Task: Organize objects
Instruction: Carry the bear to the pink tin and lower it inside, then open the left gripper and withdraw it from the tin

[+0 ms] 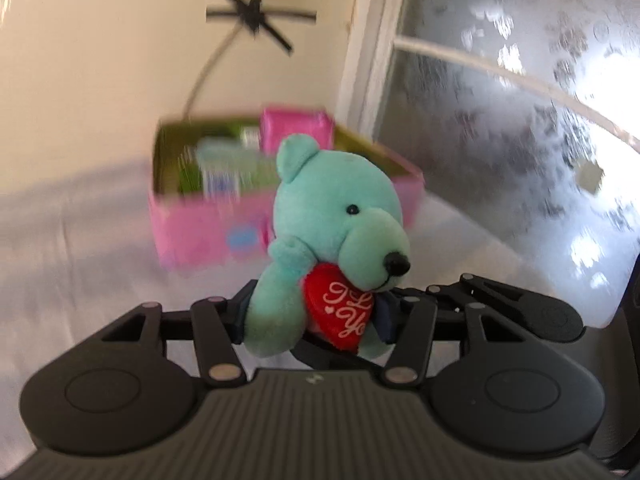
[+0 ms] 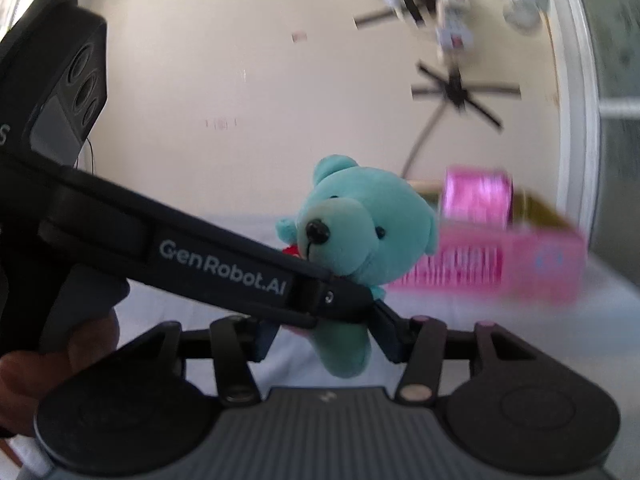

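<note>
A teal teddy bear (image 1: pixel 336 216) with a red heart (image 1: pixel 340 312) is held above a pale sheet. My left gripper (image 1: pixel 312 316) is shut on the bear's body. In the right wrist view the same bear (image 2: pixel 360 232) sits between the fingers of my right gripper (image 2: pixel 324 340), whose jaws are close around the bear's lower body. The left gripper (image 2: pixel 332 296) crosses from the left and clamps the bear there too. A pink box (image 1: pixel 192 224) with several packets inside stands behind the bear.
The pink box (image 2: pixel 520 264) sits on the pale sheet (image 1: pixel 80 240), with a pink packet (image 1: pixel 296 126) upright in it. A cream wall with taped cable (image 1: pixel 256 16) is behind. A frosted glass door (image 1: pixel 520 120) is at the right.
</note>
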`<state>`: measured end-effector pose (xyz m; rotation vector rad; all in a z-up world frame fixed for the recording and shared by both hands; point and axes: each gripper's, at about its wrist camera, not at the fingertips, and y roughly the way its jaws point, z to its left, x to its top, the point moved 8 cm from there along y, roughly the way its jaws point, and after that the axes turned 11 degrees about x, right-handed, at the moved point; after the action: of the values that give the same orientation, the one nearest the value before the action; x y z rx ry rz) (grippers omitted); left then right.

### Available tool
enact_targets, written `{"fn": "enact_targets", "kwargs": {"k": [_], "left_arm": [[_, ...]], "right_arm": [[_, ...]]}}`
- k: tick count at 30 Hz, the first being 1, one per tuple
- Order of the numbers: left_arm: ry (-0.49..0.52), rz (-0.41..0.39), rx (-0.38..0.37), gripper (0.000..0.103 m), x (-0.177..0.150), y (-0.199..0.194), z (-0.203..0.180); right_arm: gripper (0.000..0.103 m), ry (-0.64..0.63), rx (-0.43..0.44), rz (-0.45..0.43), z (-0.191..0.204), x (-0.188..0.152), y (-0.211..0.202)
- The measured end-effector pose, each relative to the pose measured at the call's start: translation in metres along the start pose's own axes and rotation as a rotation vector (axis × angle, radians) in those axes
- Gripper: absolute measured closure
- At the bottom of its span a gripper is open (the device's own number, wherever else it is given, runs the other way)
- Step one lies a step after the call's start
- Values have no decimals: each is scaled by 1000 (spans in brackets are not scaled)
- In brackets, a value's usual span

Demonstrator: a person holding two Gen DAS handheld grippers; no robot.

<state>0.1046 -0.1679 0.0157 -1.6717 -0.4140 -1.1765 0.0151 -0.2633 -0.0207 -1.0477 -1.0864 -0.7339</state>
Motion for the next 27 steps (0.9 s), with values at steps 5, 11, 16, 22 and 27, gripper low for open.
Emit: {"fn": "enact_targets", "kwargs": {"k": [5, 11, 16, 22, 27], "left_arm": [[26, -57, 76, 44, 64, 32, 21], [9, 31, 153, 42, 116, 122, 54], [-68, 110, 201, 41, 133, 182, 83], [-113, 154, 264, 37, 125, 204, 108], [-126, 142, 243, 37, 113, 180, 103]], "right_arm": [[52, -14, 40, -11, -32, 57, 47], [51, 83, 70, 130, -97, 95, 149], [48, 94, 81, 273, -129, 104, 215], [38, 107, 77, 284, -134, 97, 220], [36, 141, 77, 177, -122, 90, 178]]}}
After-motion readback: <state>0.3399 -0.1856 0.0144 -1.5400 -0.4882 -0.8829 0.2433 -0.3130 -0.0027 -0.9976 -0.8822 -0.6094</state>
